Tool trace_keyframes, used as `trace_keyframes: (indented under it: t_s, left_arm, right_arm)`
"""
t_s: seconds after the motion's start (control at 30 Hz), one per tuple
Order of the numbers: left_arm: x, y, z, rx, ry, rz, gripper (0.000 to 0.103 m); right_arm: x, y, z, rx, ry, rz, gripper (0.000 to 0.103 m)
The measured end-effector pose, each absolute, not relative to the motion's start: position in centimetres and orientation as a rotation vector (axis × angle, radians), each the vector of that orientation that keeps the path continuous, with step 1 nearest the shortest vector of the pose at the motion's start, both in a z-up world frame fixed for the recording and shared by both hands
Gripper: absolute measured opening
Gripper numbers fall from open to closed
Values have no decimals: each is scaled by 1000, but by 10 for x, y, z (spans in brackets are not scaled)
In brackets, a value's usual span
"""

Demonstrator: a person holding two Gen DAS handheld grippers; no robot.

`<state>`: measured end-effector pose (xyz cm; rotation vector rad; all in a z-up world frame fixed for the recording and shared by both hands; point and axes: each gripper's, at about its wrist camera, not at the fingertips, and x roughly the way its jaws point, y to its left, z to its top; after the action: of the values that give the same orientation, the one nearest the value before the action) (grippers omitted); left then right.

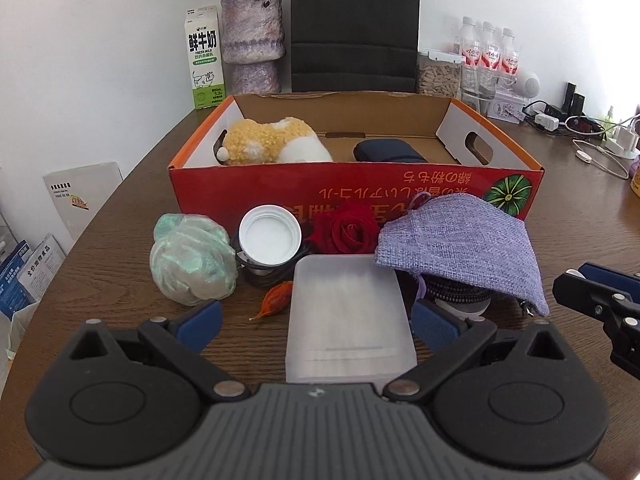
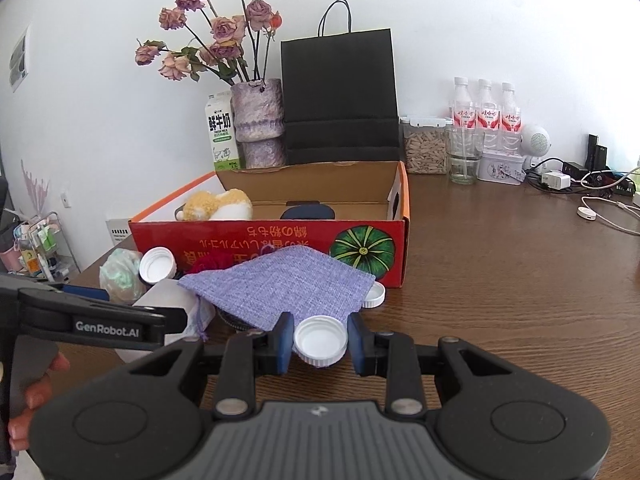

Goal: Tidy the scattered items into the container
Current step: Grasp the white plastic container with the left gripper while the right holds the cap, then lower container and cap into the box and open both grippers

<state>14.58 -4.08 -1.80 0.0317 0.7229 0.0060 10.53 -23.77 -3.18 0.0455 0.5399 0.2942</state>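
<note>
The red cardboard box (image 1: 352,196) (image 2: 272,240) stands open on the wooden table, with a yellow-white plush toy (image 1: 272,144) and a dark pouch (image 1: 388,150) inside. In front of it lie a green-white plastic bundle (image 1: 192,260), a white lid (image 1: 270,236), a red rose (image 1: 346,230), a purple burlap pouch (image 1: 460,244) (image 2: 288,284) and a translucent plastic case (image 1: 346,320). My left gripper (image 1: 316,322) is open, its fingers on either side of the case. My right gripper (image 2: 322,344) is shut on a white bottle cap (image 2: 320,338). Another white cap (image 2: 374,296) rests by the pouch.
Behind the box stand a milk carton (image 1: 204,60), a vase of dried roses (image 1: 252,40), a black paper bag (image 2: 340,96), a jar (image 2: 426,148) and water bottles (image 2: 484,116). Chargers and cables (image 2: 580,184) lie at the back right. A small orange dried piece (image 1: 276,300) lies by the case.
</note>
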Motion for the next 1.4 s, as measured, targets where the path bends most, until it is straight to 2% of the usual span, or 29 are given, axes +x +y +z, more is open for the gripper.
trace_keyframes:
  t_s: [0.13,0.23,0.33,0.4,0.93,1.4]
  left_arm:
    - [153,-42,-21,48,741,14,102]
    - [157,-43,-24,41,761,6,98]
    - [160,-45,-28,43,779,-4,84]
    - [161,-45,-32,40,794,-15,66]
    - [137,-30,-30,-12,747,10,66]
    - [109,-9,20,-53,561,26,66]
  right_arm:
    - [106,-238,-35,51,546,297,28]
    - [107,-239,-36,55,549,298,28]
    - [107,-239,-37,57,554,297,28]
    - [108,-239,-38,58,556,297,28]
    - [99,-242,-33,64,539,292,28]
    - [110,-238,-10,36,475,304,28]
